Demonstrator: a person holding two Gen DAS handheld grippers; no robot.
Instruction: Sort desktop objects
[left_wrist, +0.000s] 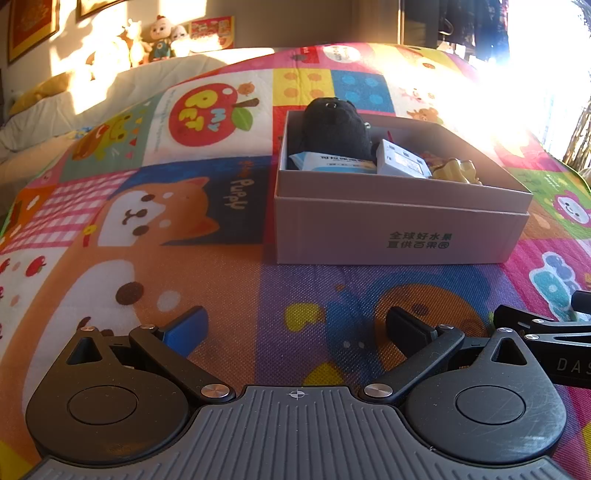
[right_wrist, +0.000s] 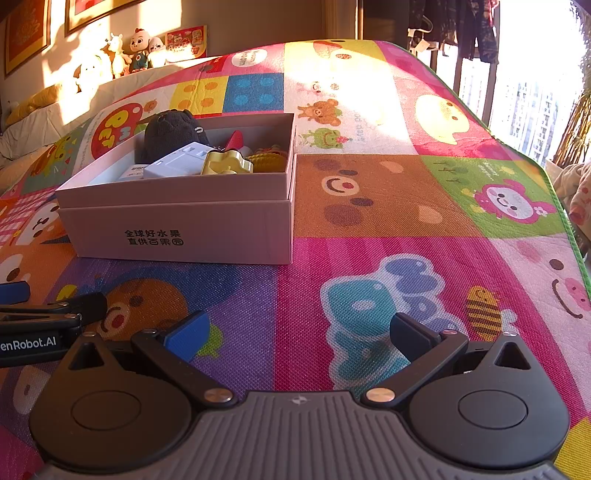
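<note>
My left tongs (left_wrist: 295, 328) and right tongs (right_wrist: 299, 334) both gape empty, low over the mat, well short of the box (left_wrist: 391, 229). Inside it, at the back, the black plush (left_wrist: 338, 125) looks light and soft; I'd pinch its body.

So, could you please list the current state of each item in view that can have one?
Left gripper: open, empty, above the mat.
Right gripper: open, empty, above the mat.
Box: lid off, partly filled.
Black plush toy: inside box, upright at the back.
White carton: inside box, tilted.
Yellow toy: inside box.
Wipes pack: inside box, lying flat.
</note>
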